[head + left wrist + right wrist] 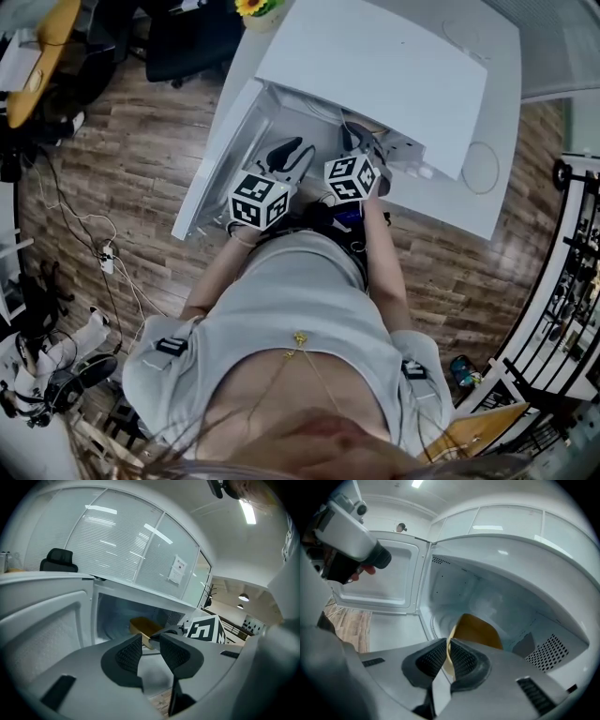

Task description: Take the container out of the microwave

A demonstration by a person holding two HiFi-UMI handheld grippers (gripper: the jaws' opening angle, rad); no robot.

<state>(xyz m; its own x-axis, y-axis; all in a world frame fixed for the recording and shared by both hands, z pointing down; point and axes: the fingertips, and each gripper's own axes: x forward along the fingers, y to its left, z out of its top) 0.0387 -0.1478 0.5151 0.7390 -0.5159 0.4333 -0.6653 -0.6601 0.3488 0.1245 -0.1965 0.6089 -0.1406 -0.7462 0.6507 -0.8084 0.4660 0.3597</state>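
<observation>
A white microwave (375, 66) stands on a white table, its door (217, 155) swung open to the left. Inside lies a yellow container (477, 629), also seen past the left jaws as a yellow container (144, 628). My right gripper (446, 645) reaches into the cavity and is shut on the container's near rim; in the head view the right gripper (362, 141) sits under the microwave's top. My left gripper (150, 642) hangs in front of the opening, open, with nothing between its pads. From above the left gripper (287, 156) is over the door.
The white table (502, 202) holds a looped cable (480, 169) beside the microwave. A flower pot (259, 9) stands at the table's far end, a black chair (187, 37) beyond it. Cables (105, 255) trail over the wood floor at the left.
</observation>
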